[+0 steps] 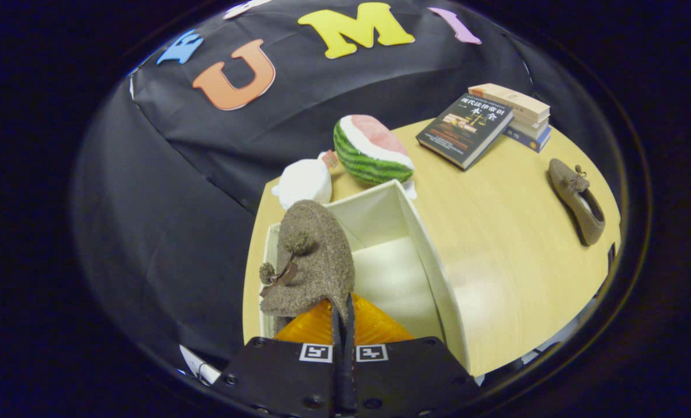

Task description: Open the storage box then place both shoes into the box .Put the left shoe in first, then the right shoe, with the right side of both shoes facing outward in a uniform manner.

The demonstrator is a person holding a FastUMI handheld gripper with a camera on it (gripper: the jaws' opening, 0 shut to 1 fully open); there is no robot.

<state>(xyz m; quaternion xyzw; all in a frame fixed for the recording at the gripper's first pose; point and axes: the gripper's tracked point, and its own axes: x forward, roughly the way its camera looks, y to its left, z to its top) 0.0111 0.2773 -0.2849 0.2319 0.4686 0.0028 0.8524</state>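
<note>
Gripper view: looking forward along the fingers, down onto a pale wooden counter (496,244).
Held shoe: a brown felt slipper-like shoe with a small bow and pompoms (310,261), standing toe-up just ahead of the fingers, its heel edge pinched between them.
Hand-held gripper (343,316): clenched on the shoe, both fingers pressed close together on its rim.
Storage box: an open cream-white rectangular box (420,255) directly beyond the fingers; the held shoe hangs over its near left part, the bare white floor showing to the right.
Second shoe: a matching brown felt shoe (577,200) lying on the counter, well apart to the right of the box.
Beyond the box: a plush watermelon slice (371,151) and a white rounded soft object (304,181), both near the far wall.
Far right: a dark-covered book (464,130) leaning on a short stack of books (522,116).
</note>
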